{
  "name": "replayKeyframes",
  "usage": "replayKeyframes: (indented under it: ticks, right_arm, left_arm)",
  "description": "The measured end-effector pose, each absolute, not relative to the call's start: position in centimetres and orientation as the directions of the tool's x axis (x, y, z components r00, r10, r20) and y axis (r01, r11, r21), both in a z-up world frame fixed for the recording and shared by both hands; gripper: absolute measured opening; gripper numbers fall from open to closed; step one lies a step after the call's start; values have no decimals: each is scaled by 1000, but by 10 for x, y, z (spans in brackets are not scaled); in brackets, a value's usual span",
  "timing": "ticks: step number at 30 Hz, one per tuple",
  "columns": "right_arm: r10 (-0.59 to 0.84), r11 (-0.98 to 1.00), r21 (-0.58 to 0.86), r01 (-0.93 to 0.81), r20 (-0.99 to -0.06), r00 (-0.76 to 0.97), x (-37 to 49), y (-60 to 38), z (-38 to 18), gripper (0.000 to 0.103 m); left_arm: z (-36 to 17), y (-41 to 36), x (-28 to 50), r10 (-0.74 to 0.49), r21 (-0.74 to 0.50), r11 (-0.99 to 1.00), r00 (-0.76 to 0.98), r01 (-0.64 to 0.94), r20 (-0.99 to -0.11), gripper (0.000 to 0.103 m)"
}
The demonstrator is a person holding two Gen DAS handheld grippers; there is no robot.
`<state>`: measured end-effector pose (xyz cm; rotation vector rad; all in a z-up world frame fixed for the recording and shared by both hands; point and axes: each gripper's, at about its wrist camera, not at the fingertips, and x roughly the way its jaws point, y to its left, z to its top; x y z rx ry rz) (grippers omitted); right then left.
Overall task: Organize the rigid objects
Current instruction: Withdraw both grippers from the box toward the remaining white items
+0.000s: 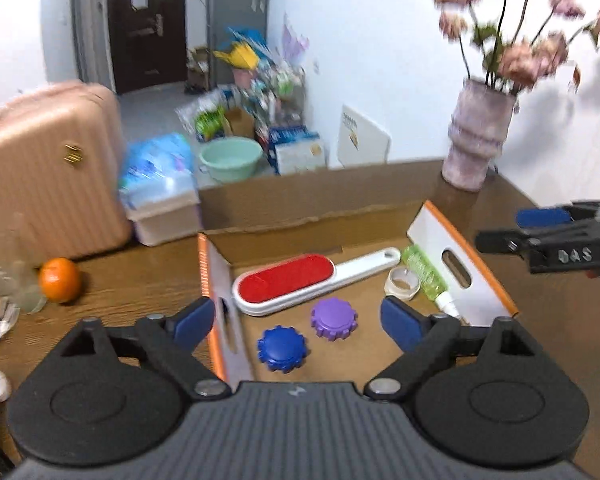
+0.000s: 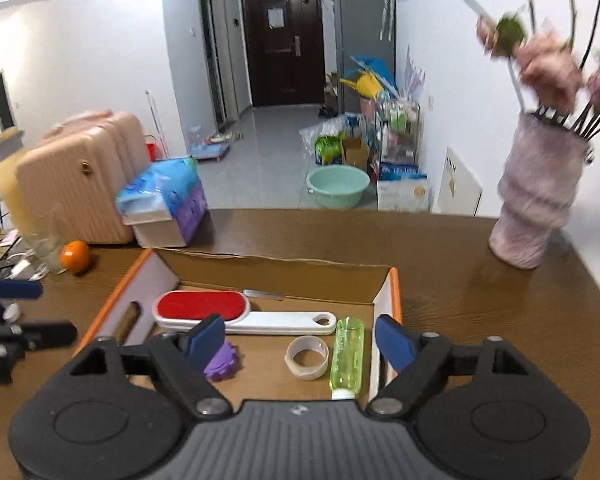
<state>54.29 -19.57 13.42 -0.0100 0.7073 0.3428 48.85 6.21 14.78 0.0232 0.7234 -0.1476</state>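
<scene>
Fingers of the left gripper (image 1: pixel 300 322) and right gripper (image 2: pixel 300 340) spread, empty, above the box (image 1: pixel 460 248), seemingly clear of it.

Bright indoor light, motion-blurred flowers (image 1: pixel 516 20), fisheye edges.

An open cardboard box (image 1: pixel 460 248) holds a flat red-and-white lint brush (image 1: pixel 300 280), blue gear-shaped cap (image 1: pixel 282 348), purple gear-shaped cap (image 1: pixel 333 318), clear tape roll (image 1: pixel 402 284) and lying green plastic bottle (image 1: pixel 424 272).

Left hand-held gripper (image 1: pixel 300 322) spread wide above cardboard box (image 1: pixel 440 236), lint brush (image 1: pixel 288 282), two gear-shaped knobs inside
</scene>
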Motion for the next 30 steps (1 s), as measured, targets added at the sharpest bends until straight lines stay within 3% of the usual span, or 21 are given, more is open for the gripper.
replayKeyframes:
  ticks: [5, 11, 15, 19, 23, 27, 30]
  right_arm:
    - [299, 944, 65, -323, -582, 756, 486, -202, 167, 83]
    - [242, 948, -107, -299, -367, 898, 404, -196, 162, 87]
    - [271, 953, -49, -300, -308, 912, 364, -204, 142, 87]
    - [277, 958, 1, -287, -263, 924, 324, -216, 118, 87]
    - [287, 958, 67, -280, -249, 925, 277, -235, 88, 88]
    - [295, 955, 73, -286, -286, 912, 230, -243, 61, 88]
    - [287, 957, 50, -284, -256, 923, 174, -246, 41, 88]
  left_arm:
    - [180, 60, 425, -97, 18, 992, 827, 128, -553, 101]
    - [164, 44, 344, -7, 137, 989, 940, 56, -341, 103]
    - [145, 37, 299, -19, 139, 988, 963, 59, -271, 103]
    - [121, 38, 246, -15, 67, 997, 978, 30, -210, 103]
    - [95, 40, 186, -12, -1, 1000, 984, 12, -176, 103]
    - [62, 47, 141, -38, -42, 999, 973, 30, -226, 103]
    - [38, 56, 110, -68, -72, 996, 965, 51, -254, 103]
